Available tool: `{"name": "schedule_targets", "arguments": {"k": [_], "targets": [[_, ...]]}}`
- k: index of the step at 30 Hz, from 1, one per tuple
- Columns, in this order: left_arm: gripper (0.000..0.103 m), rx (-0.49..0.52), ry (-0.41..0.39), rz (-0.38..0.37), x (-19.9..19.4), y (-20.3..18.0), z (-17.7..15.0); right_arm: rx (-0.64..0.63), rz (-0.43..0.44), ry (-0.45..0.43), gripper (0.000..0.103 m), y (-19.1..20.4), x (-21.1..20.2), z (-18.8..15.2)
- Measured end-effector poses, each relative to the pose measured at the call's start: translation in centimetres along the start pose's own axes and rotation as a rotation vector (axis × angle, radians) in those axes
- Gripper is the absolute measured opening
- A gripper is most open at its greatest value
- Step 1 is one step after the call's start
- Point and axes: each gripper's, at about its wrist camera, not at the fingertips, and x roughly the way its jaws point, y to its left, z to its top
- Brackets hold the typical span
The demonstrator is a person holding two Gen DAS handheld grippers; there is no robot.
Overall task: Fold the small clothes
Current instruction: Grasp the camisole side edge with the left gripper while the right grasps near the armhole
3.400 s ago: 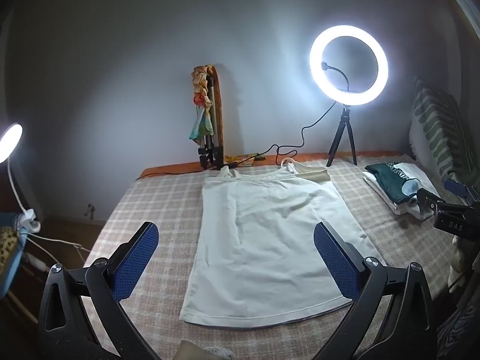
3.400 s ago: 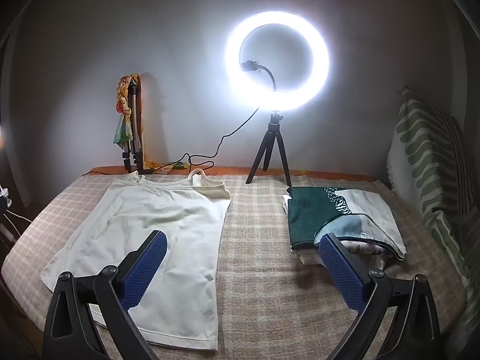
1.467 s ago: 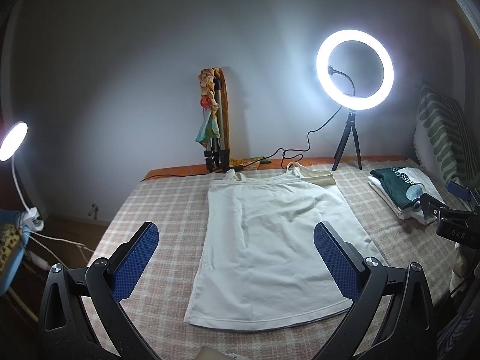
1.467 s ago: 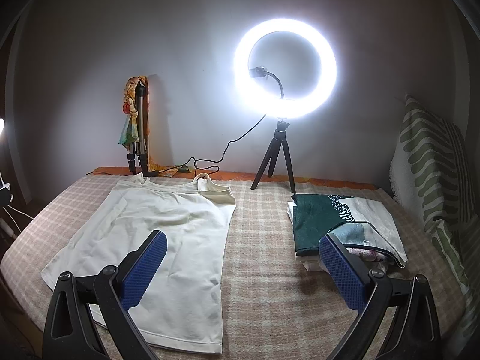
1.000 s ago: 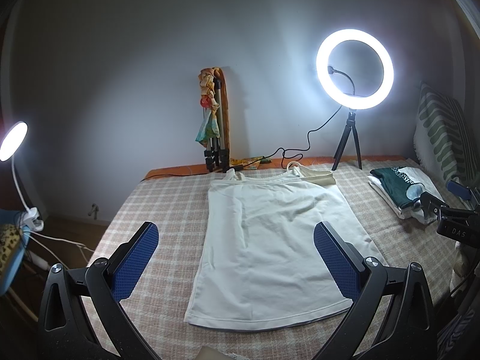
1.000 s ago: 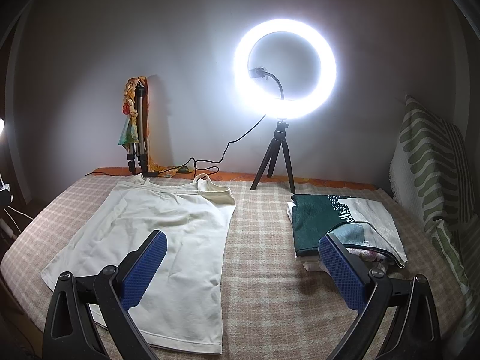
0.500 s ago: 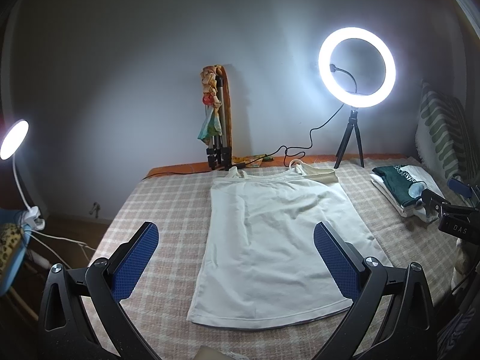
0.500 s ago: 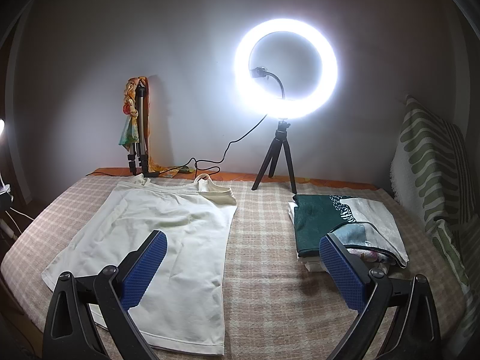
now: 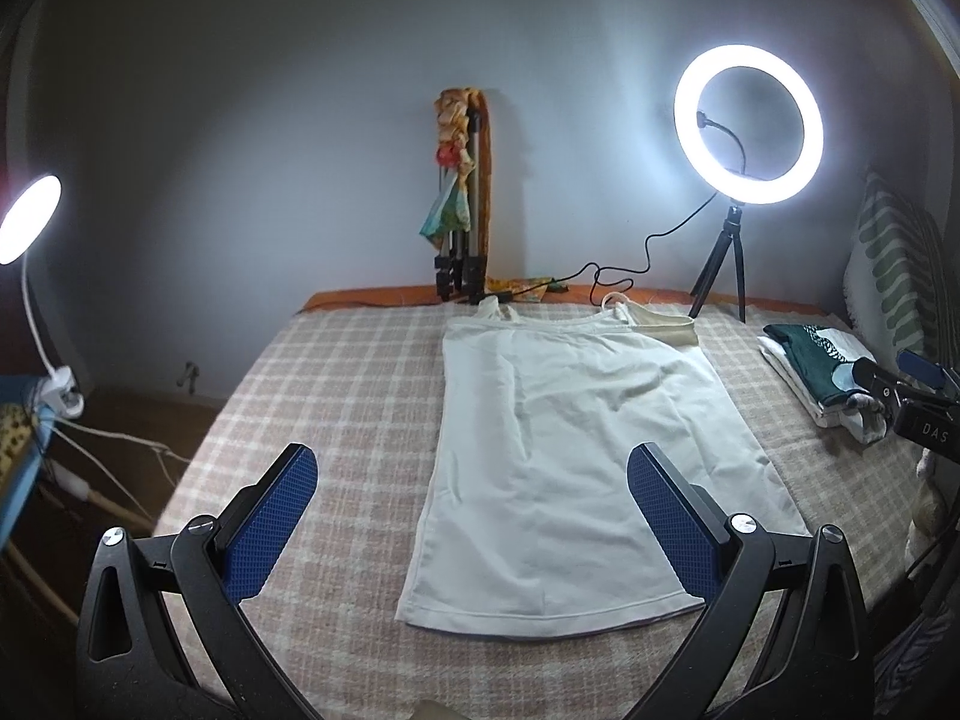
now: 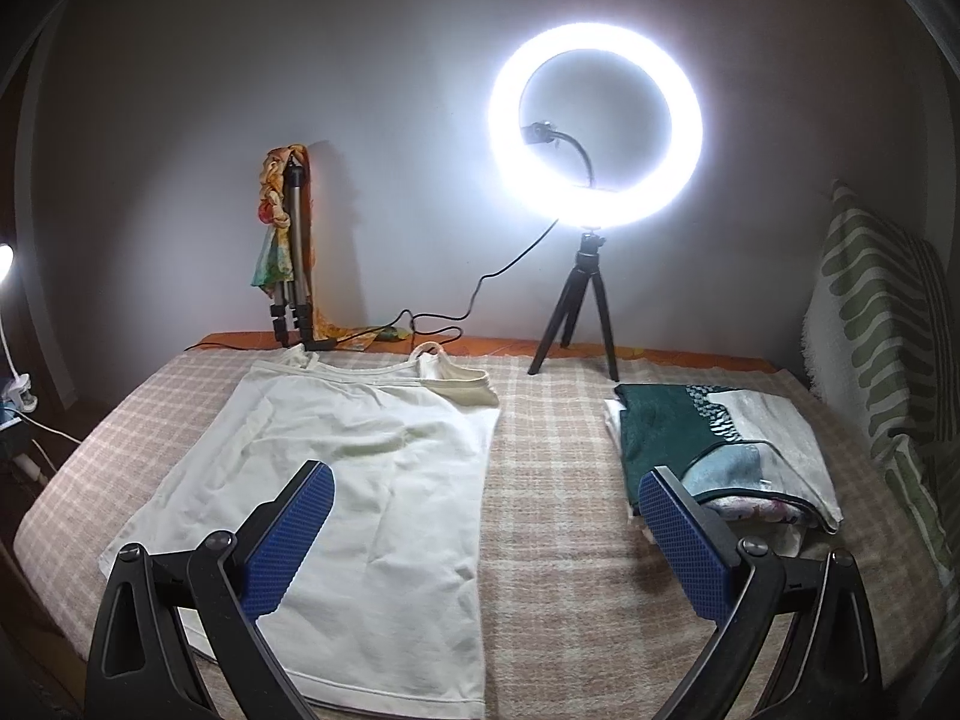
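Right now the soft white strappy top [image 9: 576,438] lies flat and spread out on the pink-and-cream checked bed cover [image 9: 336,396], straps at the far end near the wall. The left gripper [image 9: 474,516] with its blue bumpy pads hangs above the near hem, wide open, holding nothing. The right gripper [image 10: 486,534] is wide open and empty too, above the cover between the top and the pile of folded clothes with a dark green one on top [image 10: 708,444].

What could go wrong? The cloth is thin and floppy, so a pinch may grab the bed cover too and pull it up. It may also catch just one layer, and then the top opens like a bag. If one side lifts before the other, the fold will likely come out crooked. One far corner already looks turned over, which could leave a lump. The bright round ring lamp on its small black tripod [image 10: 594,126] stands close behind, and a big swing could knock it.
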Motion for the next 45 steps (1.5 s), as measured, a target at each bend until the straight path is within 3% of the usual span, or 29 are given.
{"name": "schedule_targets", "arguments": {"k": [4, 7, 13, 21, 28, 31, 45], "targets": [[0.101, -0.056, 0.004, -0.050, 0.7, 1.7, -0.7, -0.021, 0.012, -0.009, 0.103, 1.1, 0.7, 0.5], [0.093, -0.071, 0.031, -0.060, 1.6, 2.4, -1.0, -0.011, 0.084, -0.006, 0.103, 1.6, 1.5, 0.5], [0.084, -0.123, 0.149, -0.108, 4.2, 3.9, -2.6, -0.040, 0.178, 0.055, 0.103, 4.0, 4.5, 1.8], [0.084, -0.195, 0.307, -0.136, 7.4, 6.0, -5.8, -0.092, 0.304, 0.146, 0.098, 9.6, 9.7, 4.6], [0.062, -0.252, 0.417, -0.158, 9.9, 7.3, -8.0, -0.167, 0.357, 0.208, 0.094, 15.2, 14.5, 6.8], [0.056, -0.280, 0.436, -0.178, 10.6, 7.7, -8.4, -0.171, 0.384, 0.259, 0.089, 17.1, 17.2, 7.5], [0.054, -0.317, 0.446, -0.229, 12.2, 8.2, -8.7, -0.167, 0.373, 0.434, 0.064, 24.9, 29.6, 8.5]]}}
